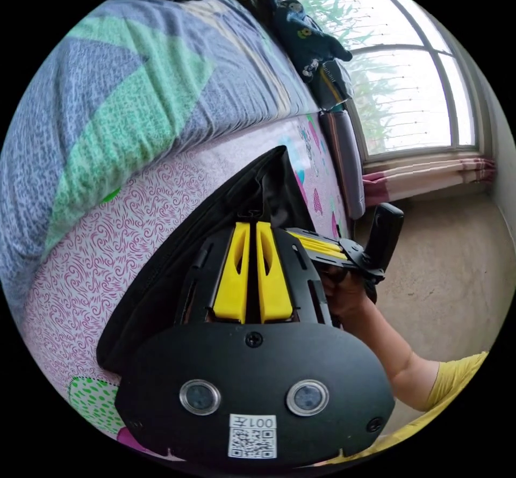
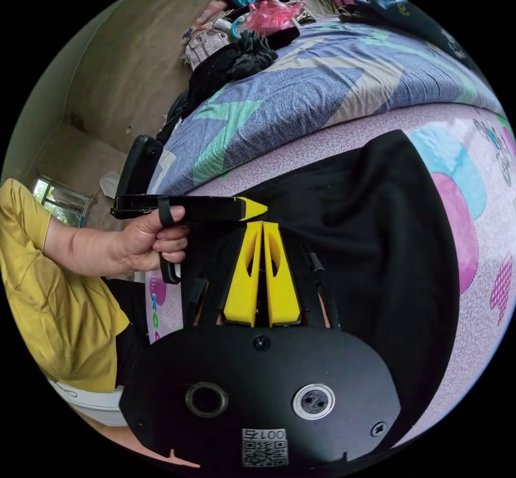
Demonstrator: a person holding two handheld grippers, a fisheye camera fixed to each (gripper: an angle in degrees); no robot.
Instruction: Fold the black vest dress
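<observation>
The right gripper [image 2: 262, 224] points its two yellow fingers [image 2: 243, 274] at the black dress [image 2: 387, 231], closed together with the tips at the cloth's edge; whether cloth is pinched between them cannot be told. The dress lies spread on a bed [image 2: 473, 306] with a pink patterned sheet, beside a blue and green quilt [image 2: 301, 91]. The left gripper [image 2: 252, 209] comes in from the side, held by a hand [image 2: 153, 239], its yellow tip just above the right gripper's fingers at the same edge. A yellow sleeve [image 2: 27, 220] shows. Clothes [image 2: 236, 59] are heaped at the bed's far end.
</observation>
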